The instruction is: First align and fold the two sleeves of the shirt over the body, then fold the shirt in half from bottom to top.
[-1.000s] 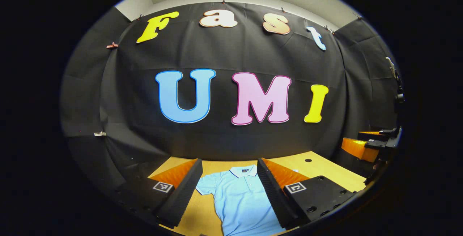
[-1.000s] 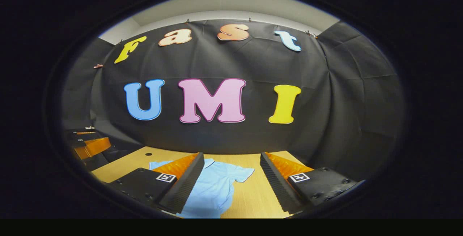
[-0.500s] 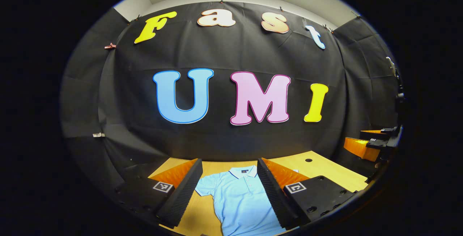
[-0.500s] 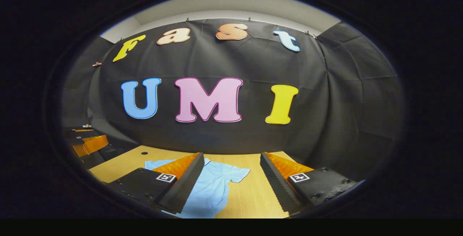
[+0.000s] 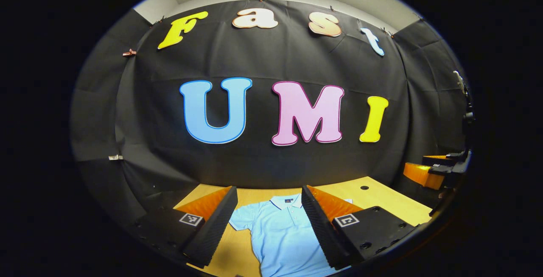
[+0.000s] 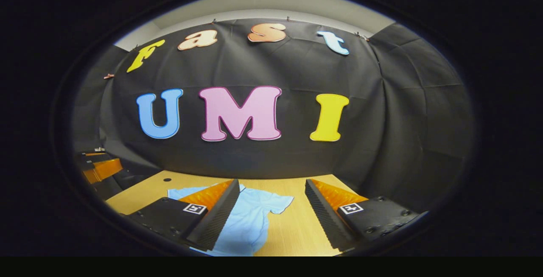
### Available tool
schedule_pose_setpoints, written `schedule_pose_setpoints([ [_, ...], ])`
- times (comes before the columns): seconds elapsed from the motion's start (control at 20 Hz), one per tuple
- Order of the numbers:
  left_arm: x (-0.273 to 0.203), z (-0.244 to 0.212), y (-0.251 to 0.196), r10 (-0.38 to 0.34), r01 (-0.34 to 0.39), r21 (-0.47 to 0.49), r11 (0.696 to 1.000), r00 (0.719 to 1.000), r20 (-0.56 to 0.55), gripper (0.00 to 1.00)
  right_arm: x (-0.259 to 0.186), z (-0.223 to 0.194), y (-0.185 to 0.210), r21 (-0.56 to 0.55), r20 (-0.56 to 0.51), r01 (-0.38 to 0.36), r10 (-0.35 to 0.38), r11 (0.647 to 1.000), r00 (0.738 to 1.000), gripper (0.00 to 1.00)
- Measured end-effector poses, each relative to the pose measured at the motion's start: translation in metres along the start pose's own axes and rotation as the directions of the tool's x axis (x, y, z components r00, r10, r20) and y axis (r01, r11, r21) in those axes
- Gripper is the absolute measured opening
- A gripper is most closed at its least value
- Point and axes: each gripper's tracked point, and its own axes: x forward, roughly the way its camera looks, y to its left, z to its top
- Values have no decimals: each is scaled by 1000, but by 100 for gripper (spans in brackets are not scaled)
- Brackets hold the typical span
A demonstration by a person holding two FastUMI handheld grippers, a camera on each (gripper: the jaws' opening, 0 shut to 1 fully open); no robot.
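Both grippers, left (image 5: 269,222) and right (image 6: 271,215), I am holding wide open above the shirt (image 5: 282,234); it is lying flat on the table (image 5: 382,202).

Two gripper-mounted fisheye cameras, both held above the table and facing the booth's back wall.

In the left gripper view we look forward along the spread left gripper (image 5: 268,226) over the light wooden table (image 5: 384,202). The right gripper view looks the same way along the right gripper (image 6: 271,222). Both share the table and the pale blue short-sleeved polo shirt (image 5: 282,234), and in each the other gripper shows at the edge.
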Motion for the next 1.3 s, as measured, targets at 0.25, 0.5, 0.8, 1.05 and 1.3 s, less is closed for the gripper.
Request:
schedule_pose_setpoints([
  [0.25, 11, -3, 0, 30, -31, -7, 1000, 999, -27, 97, 31, -17, -5, -26, -82, -2, 0, 1000, 997, 97],
  [0.5, 30, -7, 3, 69, -69, -5, 998, 996, -51, 97, 93, -51, -18, -29, -200, -15, 8, 999, 980, 97],
  [0.8, 58, -17, 12, 138, -138, 16, 990, 985, -99, 97, 175, -97, -36, -38, -309, -8, -4, 999, 951, 97],
  [1.05, 77, -28, 22, 188, -184, 42, 982, 969, -160, 97, 238, -154, -44, -29, -431, -12, -2, 1000, 902, 97],
  [1.3, 102, -36, 21, 202, -200, 26, 979, 960, -197, 97, 280, -221, -43, -28, -547, -49, 26, 998, 837, 95],
])
